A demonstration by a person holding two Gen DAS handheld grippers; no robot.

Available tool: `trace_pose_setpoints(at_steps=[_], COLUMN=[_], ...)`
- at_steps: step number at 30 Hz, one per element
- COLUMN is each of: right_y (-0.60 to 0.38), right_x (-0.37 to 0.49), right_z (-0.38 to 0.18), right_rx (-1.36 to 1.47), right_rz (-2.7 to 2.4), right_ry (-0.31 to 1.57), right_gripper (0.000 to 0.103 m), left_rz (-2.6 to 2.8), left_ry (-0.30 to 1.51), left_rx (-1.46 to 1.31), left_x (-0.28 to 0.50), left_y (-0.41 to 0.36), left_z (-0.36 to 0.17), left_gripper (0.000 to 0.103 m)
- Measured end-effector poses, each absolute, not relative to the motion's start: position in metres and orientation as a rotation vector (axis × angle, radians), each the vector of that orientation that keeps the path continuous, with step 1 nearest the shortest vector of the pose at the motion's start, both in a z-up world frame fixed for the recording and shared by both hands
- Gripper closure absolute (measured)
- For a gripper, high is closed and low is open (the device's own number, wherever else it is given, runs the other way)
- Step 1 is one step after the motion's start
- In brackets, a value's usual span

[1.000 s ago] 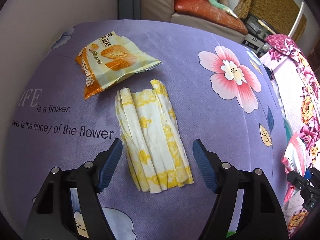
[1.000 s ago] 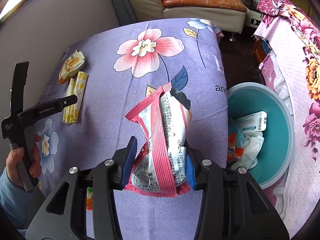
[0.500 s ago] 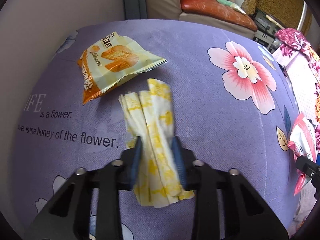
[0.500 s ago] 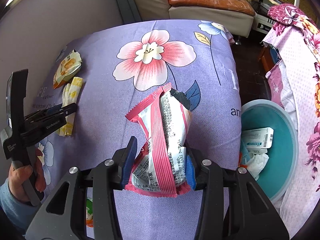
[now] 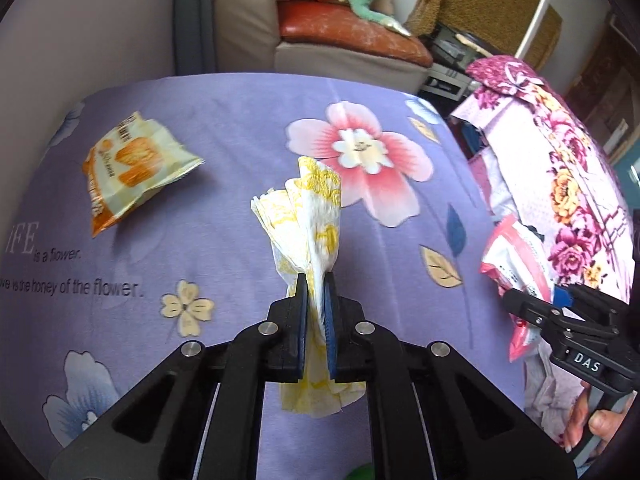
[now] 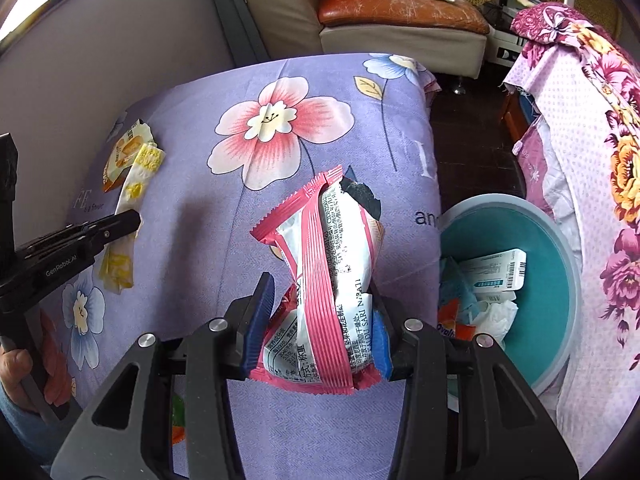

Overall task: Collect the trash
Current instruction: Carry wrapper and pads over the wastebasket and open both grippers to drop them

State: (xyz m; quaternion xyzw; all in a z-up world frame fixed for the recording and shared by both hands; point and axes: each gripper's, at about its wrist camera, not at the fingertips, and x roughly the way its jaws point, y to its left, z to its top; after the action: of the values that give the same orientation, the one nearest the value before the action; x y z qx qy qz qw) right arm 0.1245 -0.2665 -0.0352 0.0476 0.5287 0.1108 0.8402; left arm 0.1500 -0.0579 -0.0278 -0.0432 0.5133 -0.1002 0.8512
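Over a table covered in a purple cloth printed with large pink flowers and black lettering [image 5: 224, 152], two hand-held black grippers with blue finger pads each carry a piece of trash. The left gripper [image 5: 315, 292] has its jaws pressed nearly together on a folded white paper napkin with a yellow floral print [image 5: 308, 216], which stands up above the pads and hangs out below them, lifted off the cloth. Seen from the right wrist camera, the same napkin [image 6: 132, 184] droops from the left gripper's tip at the left side of the table. The right gripper [image 6: 320, 312] has its jaws partly closed around a crumpled pink and white plastic snack wrapper with black print [image 6: 332, 256], pinched near its lower end and held above the cloth. An orange and pale yellow snack packet [image 5: 132, 160] lies flat on the cloth near the table's far left corner, apart from both grippers. Beside the table's right edge sits a round teal plastic basin with a grey rim [image 6: 560, 280], holding paper scraps, a white barcoded packet and crumpled tissue. A beige armchair with a reddish-brown cushion [image 6: 400, 16] stands beyond the table.
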Motion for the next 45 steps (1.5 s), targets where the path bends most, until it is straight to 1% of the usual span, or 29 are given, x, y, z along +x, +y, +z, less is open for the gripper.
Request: trace_pose_setpoints(at_steps=[8,15,24,35,38,39,40,41,42,43,44,45], right_y=[-0.321,-0.378,-0.44,-0.467,-0.469,-0.47,-0.47,-0.47,-0.47,-0.469,-0.469,-0.468], right_x=[0.099,0.082,0.068,0.076,0.079,0.081,0.082,0.084,0.085,0.087,0.088,0.089], right_z=[-0.014,-0.01,-0.013,-0.017,-0.02,-0.021,-0.022,-0.023,-0.024,-0.025,-0.026,-0.027], right_rx=[0.088,0.131,0.201,0.222,0.222,0.222,0.223,0.223,0.222,0.221,0.22,0.219], right_rz=[0.122,0.022,-0.079,-0.129,-0.136,-0.138,-0.139,-0.14,-0.14,-0.14,-0.139,-0.139], right_ry=[1.054,1.038,1.041,1.048,1.06,1.062,1.064,1.067,1.071,1.074,1.076,1.078], right_gripper=[0.062,0.062,0.062,0.061,0.061,0.062,0.061,0.061,0.061,0.061,0.061,0.061], left_rz=[-0.45,-0.552,-0.631,-0.666,-0.66,-0.657,-0.656,-0.654,-0.649,-0.644,-0.638,-0.631], left_ry=[1.09,1.114,1.146,1.147,1.14,1.136,1.131,1.124,1.117,1.11,1.105,1.103], left_rx=[-0.021,0.001,0.043,0.11,0.117,0.121,0.124,0.126,0.131,0.134,0.138,0.141], left_x=[0.139,0.135,0.144,0.157,0.159,0.16,0.161,0.162,0.163,0.164,0.165,0.166], left_y=[-0.162,-0.225,-0.279,-0.317,-0.32,-0.32,-0.32,-0.32,-0.32,-0.319,-0.319,-0.318], left_z=[-0.023,-0.028,-0.036,-0.047,-0.049,-0.05,-0.05,-0.05,-0.05,-0.049,-0.049,-0.049], left_gripper=[0.095,0.094,0.094,0.092,0.081,0.071,0.06,0.054,0.044,0.037,0.034,0.027])
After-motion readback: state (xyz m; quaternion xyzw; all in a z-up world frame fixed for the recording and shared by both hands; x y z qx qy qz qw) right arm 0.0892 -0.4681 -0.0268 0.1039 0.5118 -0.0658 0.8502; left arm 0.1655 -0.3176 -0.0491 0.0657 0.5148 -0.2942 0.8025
